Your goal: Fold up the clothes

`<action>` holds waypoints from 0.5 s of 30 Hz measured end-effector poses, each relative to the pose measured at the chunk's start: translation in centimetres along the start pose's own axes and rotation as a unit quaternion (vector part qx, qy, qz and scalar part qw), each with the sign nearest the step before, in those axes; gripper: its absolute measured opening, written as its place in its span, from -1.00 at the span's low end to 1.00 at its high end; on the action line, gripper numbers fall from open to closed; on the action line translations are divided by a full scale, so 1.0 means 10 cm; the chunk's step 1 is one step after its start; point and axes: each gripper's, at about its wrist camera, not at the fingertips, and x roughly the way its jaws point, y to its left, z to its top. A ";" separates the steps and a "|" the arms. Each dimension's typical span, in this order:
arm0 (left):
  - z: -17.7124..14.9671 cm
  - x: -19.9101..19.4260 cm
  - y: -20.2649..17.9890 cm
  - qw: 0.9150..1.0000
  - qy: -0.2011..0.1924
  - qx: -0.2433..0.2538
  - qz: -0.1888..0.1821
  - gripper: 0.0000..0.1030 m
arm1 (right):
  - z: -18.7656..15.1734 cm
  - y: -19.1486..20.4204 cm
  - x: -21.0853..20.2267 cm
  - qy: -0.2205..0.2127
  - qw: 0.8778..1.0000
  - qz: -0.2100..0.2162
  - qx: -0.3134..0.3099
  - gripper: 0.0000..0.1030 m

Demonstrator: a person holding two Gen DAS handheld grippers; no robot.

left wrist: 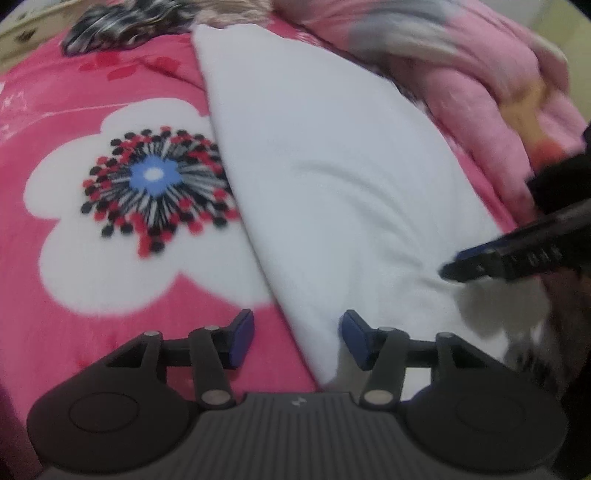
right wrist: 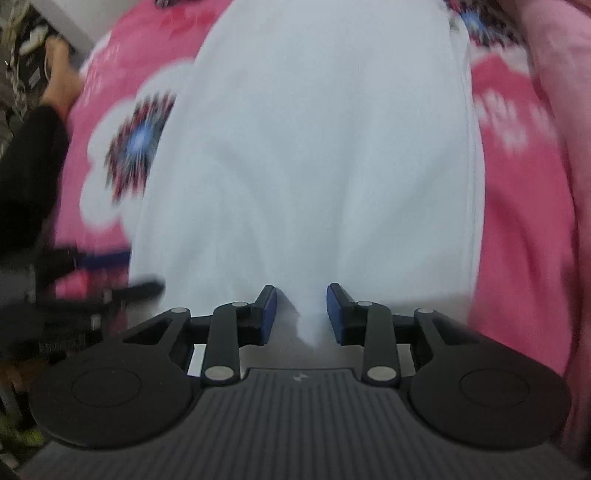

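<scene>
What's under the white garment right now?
The white garment lies on a pink blanket with a big white flower printed on it. Whatever is beneath the cloth's middle is covered, so I can't tell.

Beyond the left gripper (left wrist: pixel 297 341), a grey-pink heap (left wrist: pixel 406 33) is smeared by blur. The white garment's (right wrist: pixel 314 147) far end runs off the top edge ahead of the right gripper (right wrist: pixel 301 314).

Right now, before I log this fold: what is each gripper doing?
Left gripper: open, holding nothing, over the white garment edge.
Right gripper: jaws part-open, a fold of the white garment between them; whether the pads grip it cannot be told.
</scene>
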 end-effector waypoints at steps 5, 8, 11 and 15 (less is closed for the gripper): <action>-0.07 -0.16 -0.09 1.000 -0.001 0.019 -0.006 0.05 | -0.36 0.16 -0.25 -0.046 0.999 -0.010 0.010 -0.42; -0.02 -0.21 -0.20 0.999 -0.020 0.039 0.009 0.08 | -0.43 0.21 -0.32 -0.115 0.992 -0.008 0.042 -0.42; -0.04 -0.10 -0.30 0.999 0.014 0.047 -0.001 0.09 | -0.51 0.27 -0.19 -0.122 0.990 0.013 0.074 -0.42; -0.23 -0.04 -0.37 0.998 0.040 0.055 0.008 0.16 | -0.77 0.27 -0.01 -0.076 0.991 0.048 0.102 -0.38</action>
